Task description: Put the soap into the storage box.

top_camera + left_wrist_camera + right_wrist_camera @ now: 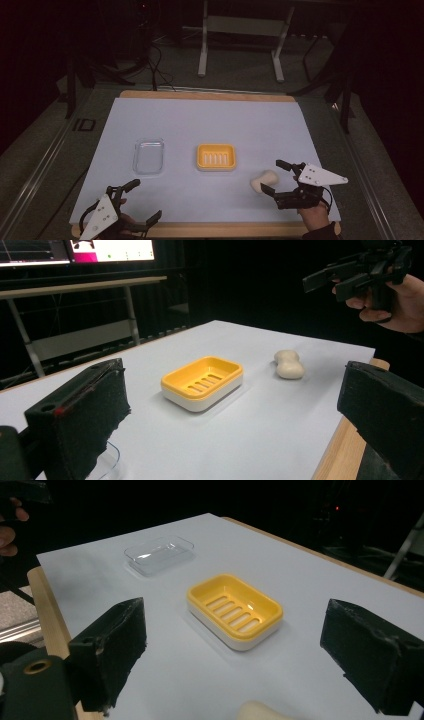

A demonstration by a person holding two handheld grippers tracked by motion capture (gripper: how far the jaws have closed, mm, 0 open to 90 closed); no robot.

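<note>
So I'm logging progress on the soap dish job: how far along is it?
Barely begun. Nothing looks done: the soap bar lies on the white table, apart from the empty yellow soap dish, and the clear lid sits to the side. In hand: the right gripper, open, stands right by the soap. Left: grasping it, probably placing it in the dish. The left gripper is open, holding nothing.

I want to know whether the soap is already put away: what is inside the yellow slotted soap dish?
Nothing lies in the yellow slotted soap dish; its ribbed floor is bare. The cream peanut-shaped soap bar rests on the white table sheet beside it. What lies under the slotted tray is hidden.
</note>
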